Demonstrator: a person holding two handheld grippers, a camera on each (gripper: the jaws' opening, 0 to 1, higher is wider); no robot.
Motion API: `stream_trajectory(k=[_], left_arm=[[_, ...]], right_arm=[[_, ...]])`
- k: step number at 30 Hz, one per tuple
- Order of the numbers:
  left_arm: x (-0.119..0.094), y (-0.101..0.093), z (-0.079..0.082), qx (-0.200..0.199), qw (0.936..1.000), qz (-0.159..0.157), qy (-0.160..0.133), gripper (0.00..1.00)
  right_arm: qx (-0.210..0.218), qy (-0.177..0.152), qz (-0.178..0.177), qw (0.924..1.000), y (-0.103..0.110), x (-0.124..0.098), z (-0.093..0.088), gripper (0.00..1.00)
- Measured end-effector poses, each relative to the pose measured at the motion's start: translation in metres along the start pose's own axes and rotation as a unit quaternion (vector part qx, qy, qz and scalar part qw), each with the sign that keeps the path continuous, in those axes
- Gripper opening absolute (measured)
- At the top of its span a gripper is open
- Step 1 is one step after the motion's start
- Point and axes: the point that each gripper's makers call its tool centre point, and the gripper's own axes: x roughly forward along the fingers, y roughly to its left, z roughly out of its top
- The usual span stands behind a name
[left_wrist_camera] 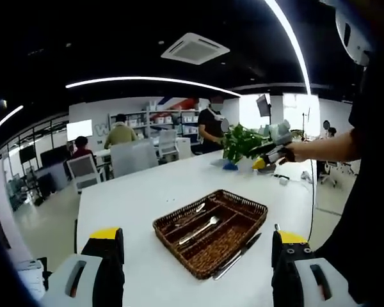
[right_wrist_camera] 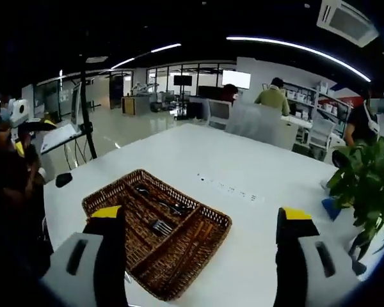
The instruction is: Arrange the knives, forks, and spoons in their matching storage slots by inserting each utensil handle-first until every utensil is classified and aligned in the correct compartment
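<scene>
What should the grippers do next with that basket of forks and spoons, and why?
Probably bring the left gripper down toward the knife lying across the wicker tray's near edge. Both grippers are open and hold nothing, and that knife looks out of line, while the spoon already lies in a slot.

Your left gripper [left_wrist_camera: 195, 256]: two black jaws capped with yellow tips, each rising from a pale grey housing with a dark slot in its face. Your right gripper [right_wrist_camera: 201, 240]: the same build, black jaws, yellow tips, grey slotted housings. Seen from the left gripper view, it has a grey body and a yellow tip. Your clothing [left_wrist_camera: 371, 192]: dark, with a short sleeve.
</scene>
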Motion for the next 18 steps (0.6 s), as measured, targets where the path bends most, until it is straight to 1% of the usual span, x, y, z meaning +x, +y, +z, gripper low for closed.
stream_trajectory(k=[1,2,3,5,7,11,13,15,18], left_arm=[[0.002,-0.001,0.002,-0.002,1.0000,0.000,0.001,1.00],[0.004,-0.005,0.005,-0.002,1.0000,0.001,0.000,1.00],[0.005,-0.007,0.009,-0.003,1.0000,0.000,-0.003,1.00],[0.008,-0.013,0.011,-0.002,1.0000,-0.001,-0.001,1.00],[0.009,-0.017,0.011,0.004,1.0000,0.004,0.002,1.00],[0.009,-0.027,0.008,0.001,0.9998,0.018,0.008,1.00],[0.008,-0.031,0.007,0.000,0.9998,0.019,0.012,1.00],[0.008,-0.034,0.005,-0.001,0.9997,0.019,0.015,1.00],[0.012,-0.041,0.001,0.004,0.9996,0.015,0.025,1.00]], right_arm=[[-0.003,-0.003,0.004,1.0000,0.002,-0.006,0.002,0.99],[-0.014,-0.013,0.007,0.9998,0.004,-0.016,0.007,0.99],[-0.020,-0.022,0.003,0.9996,0.003,-0.025,0.010,0.99],[-0.017,-0.023,0.005,0.9996,0.003,-0.038,0.008,0.99],[-0.015,-0.025,0.006,0.9996,0.004,-0.050,0.006,0.99],[-0.032,-0.023,0.008,0.9992,0.009,-0.068,0.002,0.99],[-0.042,-0.023,0.007,0.9988,0.007,-0.078,0.001,0.99],[-0.042,-0.024,0.006,0.9988,0.007,-0.085,0.003,0.99],[-0.038,-0.033,0.006,0.9987,0.008,-0.090,0.006,0.99]])
